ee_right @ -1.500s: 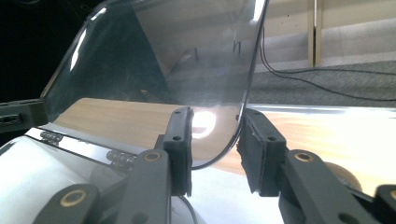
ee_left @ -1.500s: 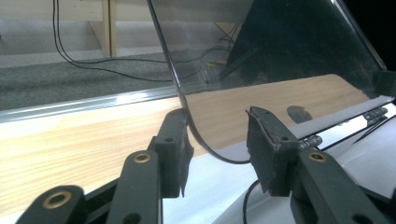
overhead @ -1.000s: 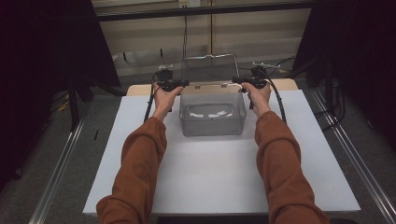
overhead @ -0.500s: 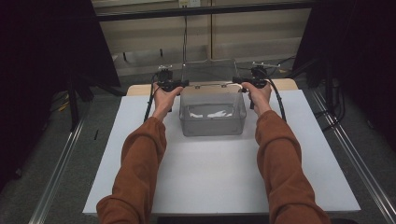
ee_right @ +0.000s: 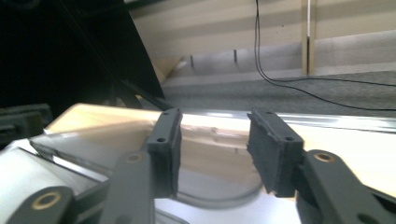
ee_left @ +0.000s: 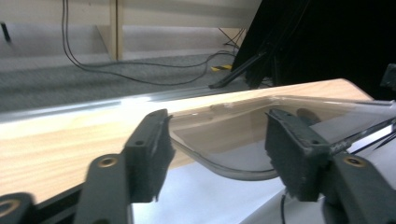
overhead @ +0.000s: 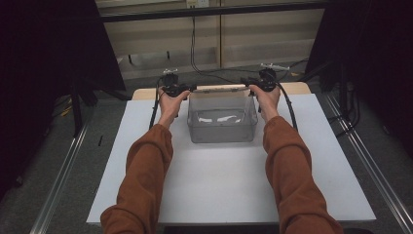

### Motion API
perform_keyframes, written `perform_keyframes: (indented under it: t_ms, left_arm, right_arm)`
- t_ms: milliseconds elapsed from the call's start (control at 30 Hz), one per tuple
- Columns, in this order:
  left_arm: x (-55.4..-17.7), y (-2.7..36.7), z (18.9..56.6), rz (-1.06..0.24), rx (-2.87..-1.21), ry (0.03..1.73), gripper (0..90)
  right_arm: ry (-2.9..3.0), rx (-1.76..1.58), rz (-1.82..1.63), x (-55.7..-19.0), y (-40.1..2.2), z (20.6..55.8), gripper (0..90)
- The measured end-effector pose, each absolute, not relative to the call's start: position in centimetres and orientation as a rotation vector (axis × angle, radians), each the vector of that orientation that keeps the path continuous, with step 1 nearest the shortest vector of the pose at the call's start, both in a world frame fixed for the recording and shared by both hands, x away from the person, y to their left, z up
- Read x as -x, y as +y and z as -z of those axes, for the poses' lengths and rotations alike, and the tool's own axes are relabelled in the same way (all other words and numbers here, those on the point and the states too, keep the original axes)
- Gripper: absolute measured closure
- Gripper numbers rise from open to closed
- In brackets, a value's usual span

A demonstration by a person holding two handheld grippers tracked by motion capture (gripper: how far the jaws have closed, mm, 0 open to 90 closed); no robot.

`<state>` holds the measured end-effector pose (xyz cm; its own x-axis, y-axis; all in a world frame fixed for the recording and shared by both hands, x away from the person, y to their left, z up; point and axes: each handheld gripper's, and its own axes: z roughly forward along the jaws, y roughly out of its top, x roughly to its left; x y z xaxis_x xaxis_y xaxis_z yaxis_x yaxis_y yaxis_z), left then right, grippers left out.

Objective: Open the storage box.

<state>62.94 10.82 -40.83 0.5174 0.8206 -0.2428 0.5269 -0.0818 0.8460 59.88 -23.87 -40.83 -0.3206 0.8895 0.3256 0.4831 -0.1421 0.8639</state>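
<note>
**Clear lid held flat between two spread grippers, behind the bin**

The relation that matters is the lid's long axis. The clear lid [overhead: 221,88] runs left to right across the far edge of the clear bin [overhead: 222,118], level with the bin's back rim and just behind its opening in the high view. Each end of that axis meets one gripper: the left gripper [overhead: 171,87] at the lid's left end, the right gripper [overhead: 265,82] at its right end. Neither hand is nearer; they stand about even, one at each short side, the lid spanning the gap between them.

In the left gripper view, the left gripper [ee_left: 217,156] has its jaws spread, and a rounded corner of the lid [ee_left: 233,140] lies between the pads without being pinched on either face. The right gripper view shows the same: the right gripper [ee_right: 212,154] stands with jaws apart, the lid's curved edge [ee_right: 219,198] passing low between them. Whether the lid rests on something or is carried on the jaws cannot be told.

If the aim is to close the bin, a judgement only, the lid would need to come toward the person and down, kept level.

Count: one lid, one bin, two grippers, one white table mat [overhead: 224,185]. Pale shapes show through the bin's wall; what they are cannot be made out.
</note>
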Motion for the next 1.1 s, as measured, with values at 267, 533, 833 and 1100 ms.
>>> perform_keyframes:
  t_ms: [267, 533, 833, 1100]
  left_arm:
    - [-61.9, 10.6, 40.8, -0.430, -1.731, 1.083, 22.1]
    - [-60.6, 10.6, 40.6, -0.449, -1.739, 1.021, 14.3]
    - [-58.9, 10.3, 39.8, -0.475, -1.740, 0.961, 9.8]
    - [-57.6, 10.4, 39.9, -0.506, -1.715, 0.925, 3.2]
  right_arm:
    - [1.786, -1.425, -1.430, -59.0, -23.4, 40.0, 41.7]
    - [1.785, -1.410, -1.431, -58.1, -23.2, 39.7, 26.9]
    - [1.798, -1.344, -1.392, -57.1, -22.7, 39.9, 7.0]
    - [1.768, -1.297, -1.385, -56.0, -22.7, 39.8, 5.0]
